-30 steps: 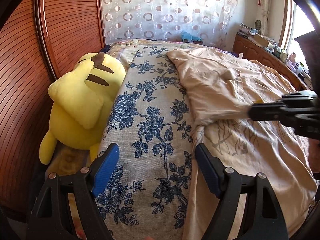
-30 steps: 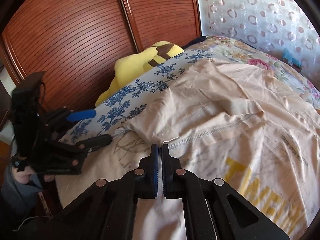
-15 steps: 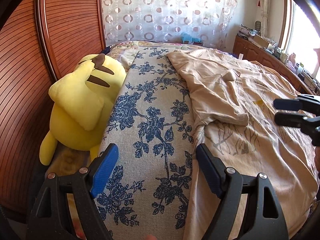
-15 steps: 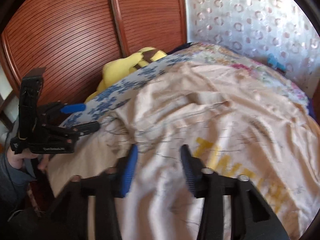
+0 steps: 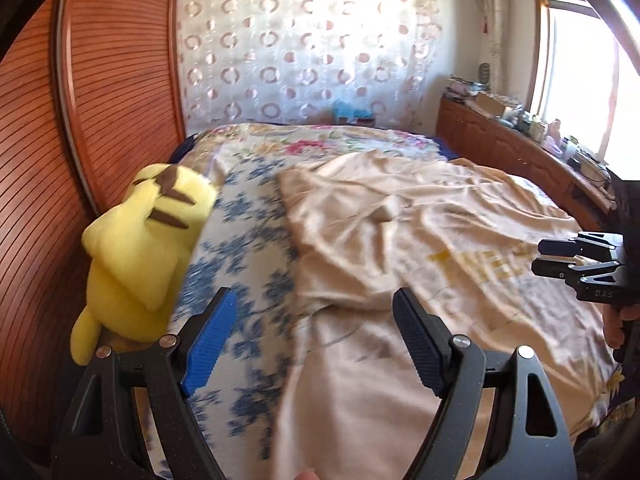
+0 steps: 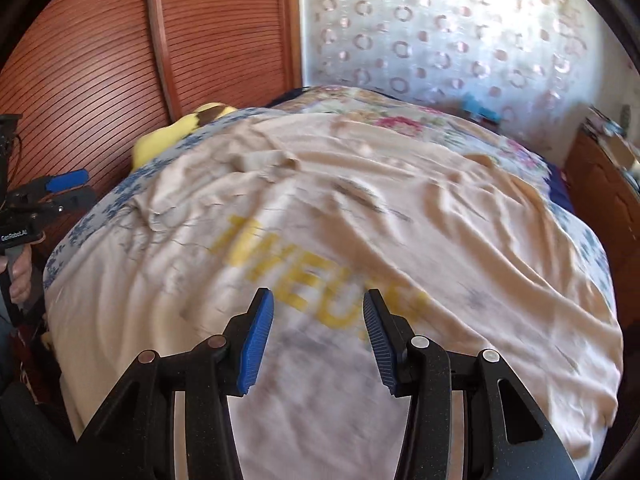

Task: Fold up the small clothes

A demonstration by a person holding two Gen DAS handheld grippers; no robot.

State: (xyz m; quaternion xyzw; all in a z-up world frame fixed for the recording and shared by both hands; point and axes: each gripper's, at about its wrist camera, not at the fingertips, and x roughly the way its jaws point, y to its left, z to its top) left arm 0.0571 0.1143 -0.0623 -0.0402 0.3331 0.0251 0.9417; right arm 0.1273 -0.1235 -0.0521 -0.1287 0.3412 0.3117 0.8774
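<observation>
A yellow plush toy (image 5: 144,248) lies at the edge of the bed, against the ribbed wooden wardrobe doors (image 5: 80,120). The bed wears a blue-flowered cover (image 5: 248,240), and a curtain with ring patterns (image 5: 304,52) hangs behind it. A cluttered wooden cabinet (image 5: 512,148) stands under the bright window (image 5: 580,68).
</observation>
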